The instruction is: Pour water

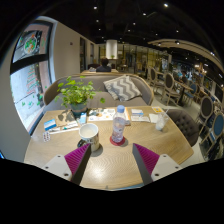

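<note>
Above table (pixel 110 160) | tongs (pixel 112 158) level, spread wide | bottle (pixel 119 124) beyond, cup (pixel 89 136) near

Papers (pixel 62 124) print and bottle (pixel 119 122) label too small to read.

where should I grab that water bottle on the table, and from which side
Grip the water bottle around its straight middle, below the blue cap, probably coming level from the near side where the open gripper already faces it. It stands upright on a red coaster, just beyond the fingers and slightly right of the gap's centre. Keep clear of the cup on its left.
</note>
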A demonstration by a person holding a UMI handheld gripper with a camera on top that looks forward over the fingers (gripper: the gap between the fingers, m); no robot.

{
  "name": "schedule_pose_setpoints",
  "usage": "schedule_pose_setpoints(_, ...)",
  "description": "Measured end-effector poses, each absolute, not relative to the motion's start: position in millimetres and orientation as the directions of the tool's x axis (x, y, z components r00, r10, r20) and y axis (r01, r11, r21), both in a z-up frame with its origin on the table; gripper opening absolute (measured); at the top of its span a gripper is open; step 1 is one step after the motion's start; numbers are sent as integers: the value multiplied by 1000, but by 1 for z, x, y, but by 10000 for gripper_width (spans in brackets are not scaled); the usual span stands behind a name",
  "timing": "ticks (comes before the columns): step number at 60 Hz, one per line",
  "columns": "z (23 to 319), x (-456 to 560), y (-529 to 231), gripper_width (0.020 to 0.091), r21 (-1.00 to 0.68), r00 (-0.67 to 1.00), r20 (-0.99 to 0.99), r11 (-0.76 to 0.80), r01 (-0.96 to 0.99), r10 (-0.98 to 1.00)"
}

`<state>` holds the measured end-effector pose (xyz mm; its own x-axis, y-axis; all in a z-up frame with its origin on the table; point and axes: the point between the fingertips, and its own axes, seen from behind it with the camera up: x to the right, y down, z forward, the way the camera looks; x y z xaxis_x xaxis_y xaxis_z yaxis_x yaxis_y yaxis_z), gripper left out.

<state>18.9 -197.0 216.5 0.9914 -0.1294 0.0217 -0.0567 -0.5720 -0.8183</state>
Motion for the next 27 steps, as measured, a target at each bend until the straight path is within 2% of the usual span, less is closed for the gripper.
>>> schedule_pose_setpoints(14, 222, 8, -230, 853, -812, 989, 39, -581, -51, -140)
schedule_pose_setpoints(27, 230, 10, -226, 856, -823, 984, 116, -567, 20, -133)
